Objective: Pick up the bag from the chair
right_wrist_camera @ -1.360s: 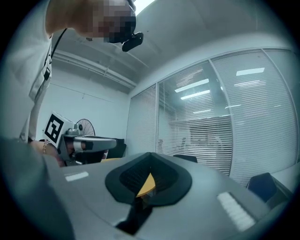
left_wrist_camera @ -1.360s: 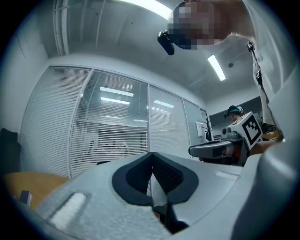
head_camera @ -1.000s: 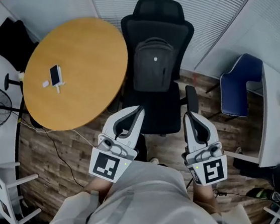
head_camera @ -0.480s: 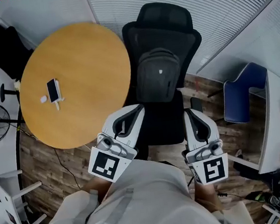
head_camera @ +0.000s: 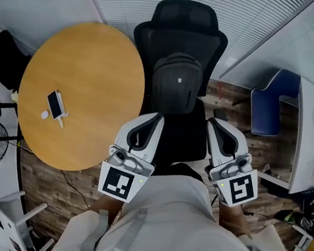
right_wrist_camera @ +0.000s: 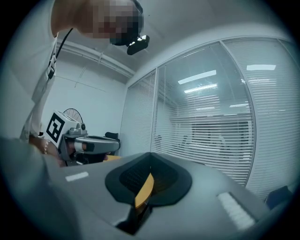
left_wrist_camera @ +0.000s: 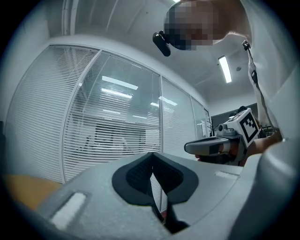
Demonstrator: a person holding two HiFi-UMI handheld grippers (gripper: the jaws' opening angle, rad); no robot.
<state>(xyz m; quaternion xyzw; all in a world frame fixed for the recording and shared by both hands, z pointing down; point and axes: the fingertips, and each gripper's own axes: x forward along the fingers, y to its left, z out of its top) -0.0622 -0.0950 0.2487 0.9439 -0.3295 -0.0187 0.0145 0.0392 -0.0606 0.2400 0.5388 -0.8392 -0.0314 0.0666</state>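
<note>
Right now your left gripper (head_camera: 155,118) and your right gripper (head_camera: 213,122) are held out level in front of you, side by side and apart. Each has its jaws drawn fully together, with nothing caught between them. Both point toward the black office chair (head_camera: 184,15); in the head view their tips lie over the near edge of its seat, short of the bag (head_camera: 177,82). That bag, a dark grey backpack, stands upright on the seat against the backrest. It looks to be leaning on it, though from so steep an angle that is hard to confirm. Neither gripper touches it. To the chair's left in the head view is a round wooden table (head_camera: 84,85), its rim just beside the chair, with a phone (head_camera: 55,104) lying flat on it and a small white object (head_camera: 44,114) just beside the phone. A blue chair (head_camera: 270,102) stands well apart on the right. From each gripper view you see the other gripper alongside and slatted blinds (left_wrist_camera: 112,126) behind glass ahead.
</note>
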